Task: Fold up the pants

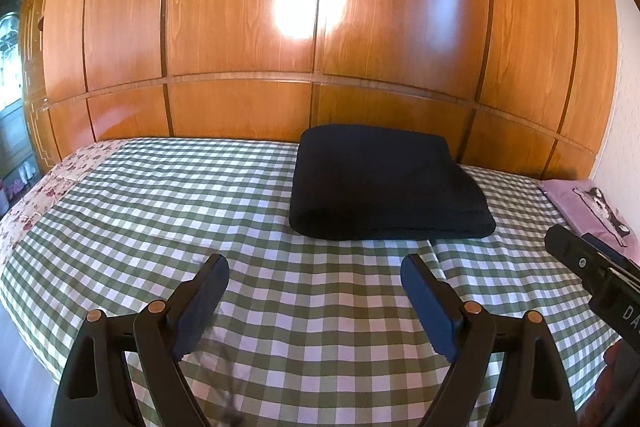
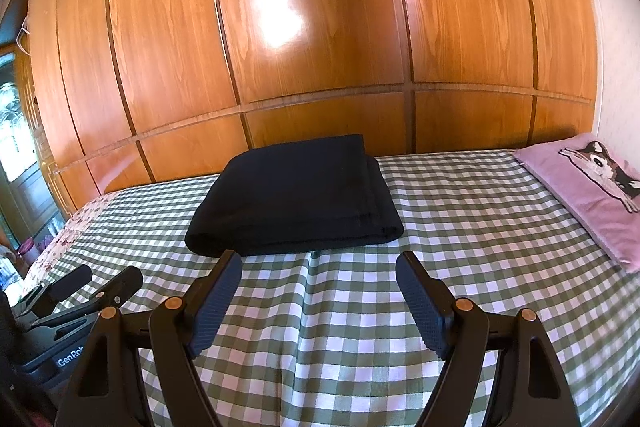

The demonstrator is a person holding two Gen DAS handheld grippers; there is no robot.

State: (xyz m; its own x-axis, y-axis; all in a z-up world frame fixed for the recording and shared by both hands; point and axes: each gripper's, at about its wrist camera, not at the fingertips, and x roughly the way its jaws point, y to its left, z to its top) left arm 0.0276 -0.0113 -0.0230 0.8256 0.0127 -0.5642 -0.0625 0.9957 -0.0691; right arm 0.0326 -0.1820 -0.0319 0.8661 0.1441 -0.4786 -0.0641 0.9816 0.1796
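Note:
The dark navy pants (image 1: pixel 384 187) lie folded into a thick rectangle on the green-and-white checked bedspread (image 1: pixel 168 211), near the wooden wardrobe. In the right wrist view the folded pants (image 2: pixel 296 199) sit just beyond the fingertips. My left gripper (image 1: pixel 316 267) hovers over the bedspread short of the pants, open, nothing between its blue pads (image 1: pixel 200 311). My right gripper (image 2: pixel 318 265) is open too, its jaws wide and empty, close to the near fold. The left gripper's fingers (image 2: pixel 96 287) show at the left edge of the right wrist view, spread apart.
A pink pillow with a dog picture (image 2: pixel 592 195) lies at the right end of the bed. A glossy wooden wardrobe (image 1: pixel 320 27) stands right behind the bed. A flowered cloth (image 1: pixel 36 195) covers the bed's left end. A crease (image 2: pixel 304 299) runs through the bedspread in front of the pants.

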